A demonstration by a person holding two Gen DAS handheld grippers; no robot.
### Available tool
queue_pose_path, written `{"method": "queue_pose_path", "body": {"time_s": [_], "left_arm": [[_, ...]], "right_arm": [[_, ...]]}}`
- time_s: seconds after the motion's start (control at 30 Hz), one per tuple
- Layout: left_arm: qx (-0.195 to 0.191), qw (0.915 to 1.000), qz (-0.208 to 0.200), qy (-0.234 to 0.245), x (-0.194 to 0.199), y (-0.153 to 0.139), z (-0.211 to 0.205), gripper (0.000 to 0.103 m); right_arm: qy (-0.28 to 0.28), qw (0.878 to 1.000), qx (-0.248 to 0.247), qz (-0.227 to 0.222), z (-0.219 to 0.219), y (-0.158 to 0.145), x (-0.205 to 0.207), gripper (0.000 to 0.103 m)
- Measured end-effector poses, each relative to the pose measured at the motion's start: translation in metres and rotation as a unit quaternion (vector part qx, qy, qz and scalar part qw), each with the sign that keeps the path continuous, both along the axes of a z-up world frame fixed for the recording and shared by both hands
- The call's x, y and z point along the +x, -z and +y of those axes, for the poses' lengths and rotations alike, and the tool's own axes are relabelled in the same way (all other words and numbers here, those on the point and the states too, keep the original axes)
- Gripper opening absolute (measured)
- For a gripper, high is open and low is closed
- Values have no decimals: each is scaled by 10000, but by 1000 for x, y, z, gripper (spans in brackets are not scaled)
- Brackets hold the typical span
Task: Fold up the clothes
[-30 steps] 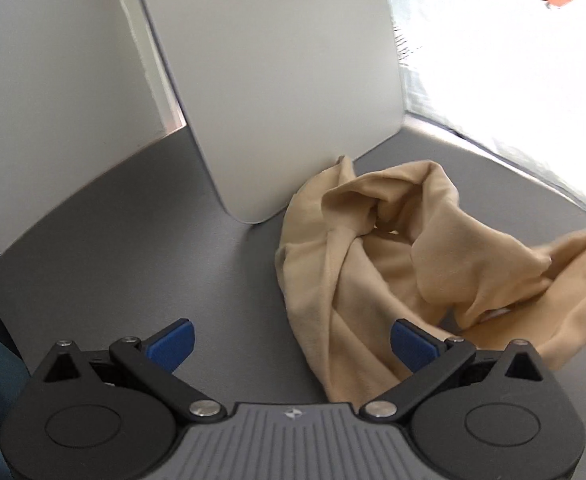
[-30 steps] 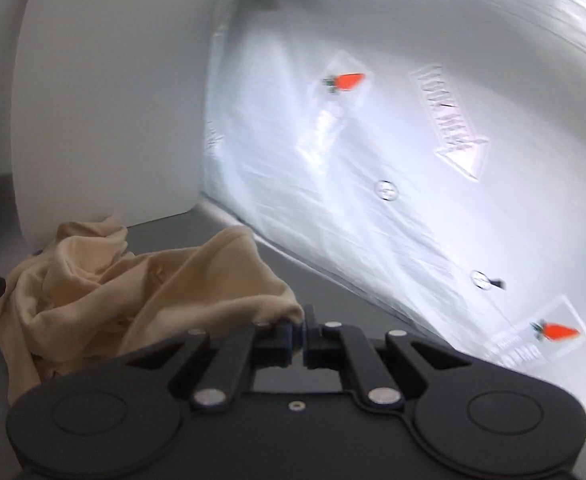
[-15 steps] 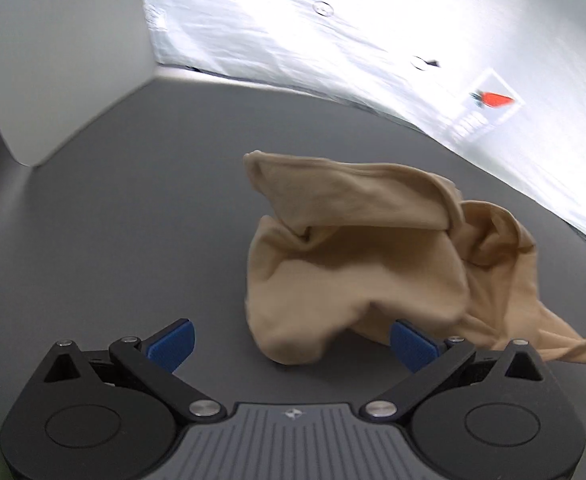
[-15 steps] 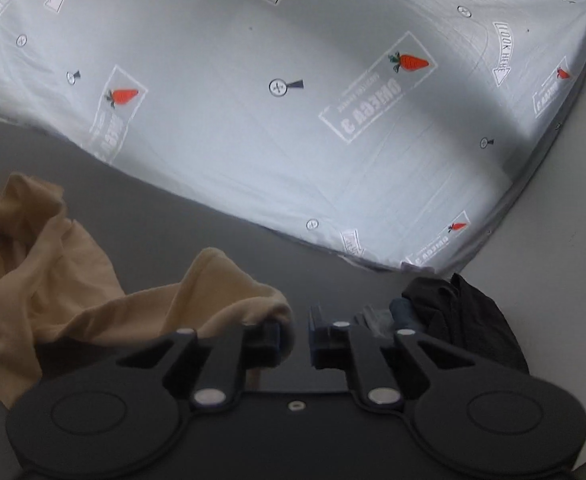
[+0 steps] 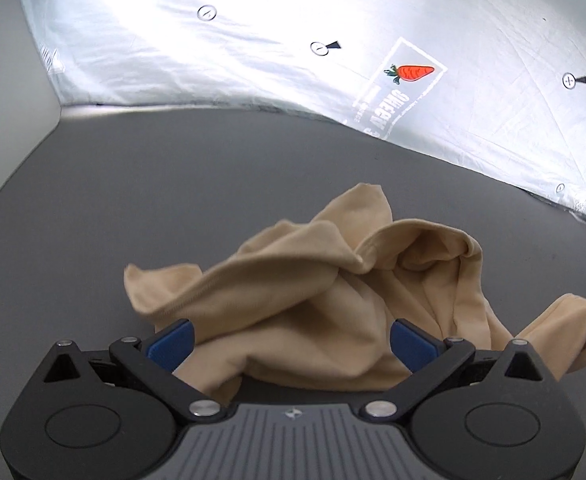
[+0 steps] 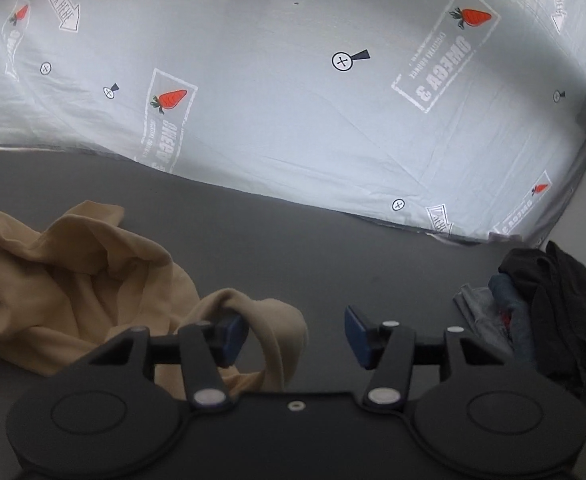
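A crumpled beige garment (image 5: 313, 304) is heaped on the grey table (image 5: 133, 200), at 12 o'clock from the left gripper (image 5: 291, 340), whose blue fingers are spread wide with cloth bunched between them, ungripped. The right gripper (image 6: 295, 338) is also parted; a fold is draped over its left finger (image 6: 231, 338). A dark clothes pile (image 6: 549, 312) is seen at 3 o'clock. A carrot-printed sheet (image 6: 293, 100) is seen behind.

Dark grey tabletop (image 5: 141, 184), backlit white carrot-print sheet (image 6: 277, 120) behind — bright, creased
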State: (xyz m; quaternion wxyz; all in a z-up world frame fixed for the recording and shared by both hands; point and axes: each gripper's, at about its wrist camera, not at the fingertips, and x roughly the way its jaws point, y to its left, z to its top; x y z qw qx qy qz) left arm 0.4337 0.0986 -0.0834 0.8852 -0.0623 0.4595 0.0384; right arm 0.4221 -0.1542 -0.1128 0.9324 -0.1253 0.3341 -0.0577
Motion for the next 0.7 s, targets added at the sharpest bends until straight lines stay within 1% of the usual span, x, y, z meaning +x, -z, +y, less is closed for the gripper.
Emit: {"method": "queue_pose_path", "body": {"time_s": [0.03, 0.13, 0.17, 0.23, 0.27, 0.3, 0.33, 0.4, 0.43, 0.47, 0.5, 0.53, 0.57, 0.6, 0.67, 0.7], "left_arm": [[151, 9997, -41, 167, 8, 1, -3, 102], [432, 9961, -66, 762, 29, 5, -21, 102], [530, 9937, -60, 981, 36, 7, -28, 100], [769, 9847, -144, 1556, 50, 14, -47, 98], [939, 9784, -246, 1825, 57, 18, -56, 98], [1199, 9698, -347, 2097, 64, 23, -68, 98], [1505, 9592, -431, 2357, 72, 29, -79, 98], [2060, 9345, -588, 2842, 89, 43, -100, 97], [2127, 9302, -592, 2933, 97, 50, -105, 97], [2194, 9257, -597, 3023, 106, 58, -111, 93], [2260, 9212, -599, 3111, 114, 65, -117, 76], [2232, 9248, -457, 3048, 123, 72, -118, 60], [2202, 9303, -332, 2914, 130, 76, -117, 30], [2137, 9378, -279, 2720, 135, 76, -112, 8], [1807, 9574, -415, 2213, 139, 59, -87, 8], [1692, 9650, -531, 1931, 138, 47, -72, 7]], "right_arm": [[6, 9999, -106, -19, 4, 1, 9, 54], [280, 9996, -10, -44, 2, 4, 27, 55], [387, 9993, 1, -10, 0, 6, 30, 55], [589, 9982, -30, 95, -4, 10, 29, 56], [659, 9977, -15, 161, -7, 14, 27, 56], [733, 9970, 14, 248, -10, 18, 26, 56], [820, 9960, 48, 345, -13, 23, 25, 56], [1004, 9935, 104, 520, -19, 31, 24, 56], [1088, 9924, 134, 568, -21, 33, 23, 56], [1141, 9915, 172, 596, -22, 34, 22, 56], [1166, 9911, 197, 616, -23, 35, 22, 56], [1175, 9909, 197, 628, -23, 36, 23, 56], [1172, 9910, 170, 631, -22, 37, 23, 56], [1148, 9914, 97, 619, -21, 37, 24, 56], [1089, 9924, -66, 570, -17, 36, 24, 56], [1045, 9929, -124, 549, -15, 36, 25, 56]]}}
